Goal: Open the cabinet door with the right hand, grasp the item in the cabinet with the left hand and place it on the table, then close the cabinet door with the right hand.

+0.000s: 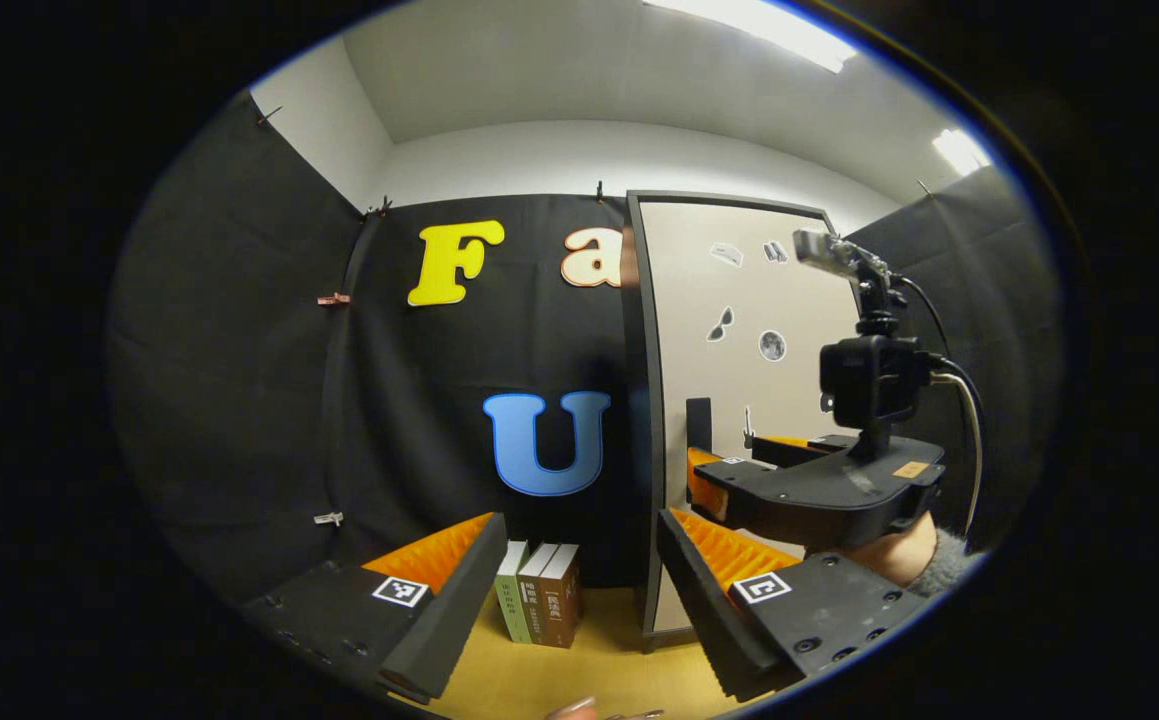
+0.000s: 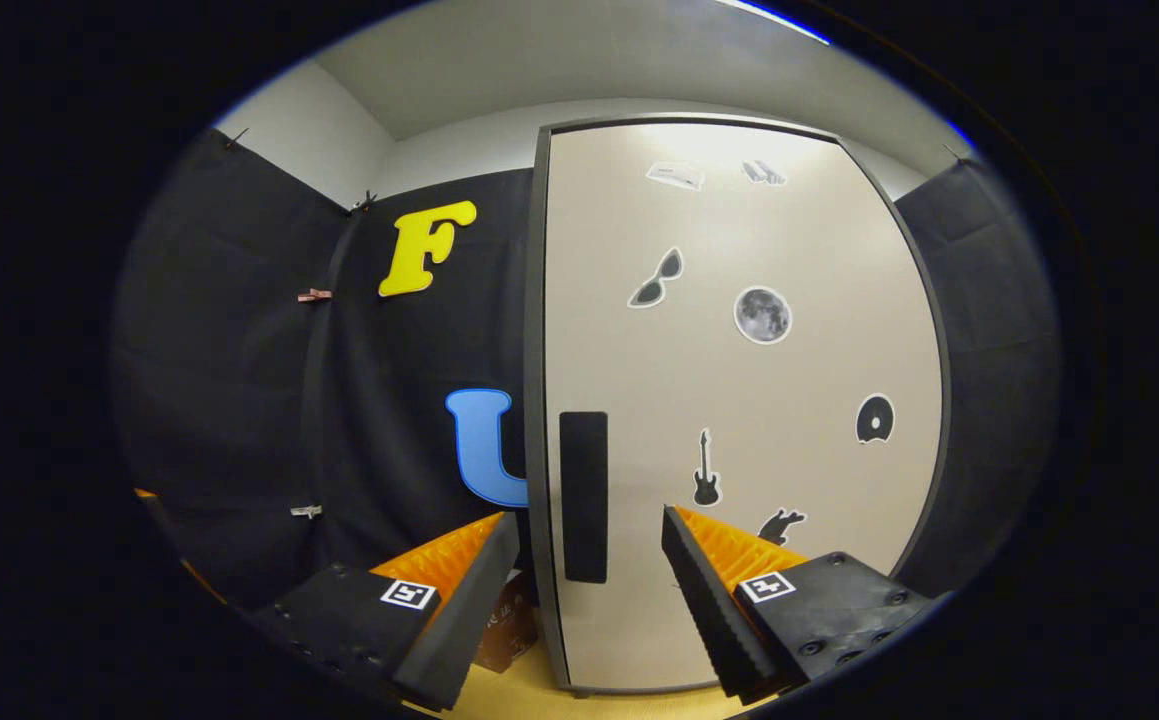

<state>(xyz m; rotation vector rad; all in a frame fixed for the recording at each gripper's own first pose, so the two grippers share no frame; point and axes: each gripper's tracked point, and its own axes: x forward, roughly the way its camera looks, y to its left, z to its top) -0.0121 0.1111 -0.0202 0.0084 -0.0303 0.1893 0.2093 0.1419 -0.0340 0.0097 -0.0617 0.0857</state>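
The right claw (image 2: 584, 590) stands wide and holds nothing; between its fingers rises the dark upright handle (image 2: 583, 496) near the left edge of the shut cabinet door (image 2: 739, 400), not touched. The left claw (image 1: 579, 590) is wide too, holding nothing, over the yellow counter (image 1: 599, 670). Three books (image 1: 539, 605) stand upright at the counter's back edge, just left of the cabinet's left edge, with bare counter before them.
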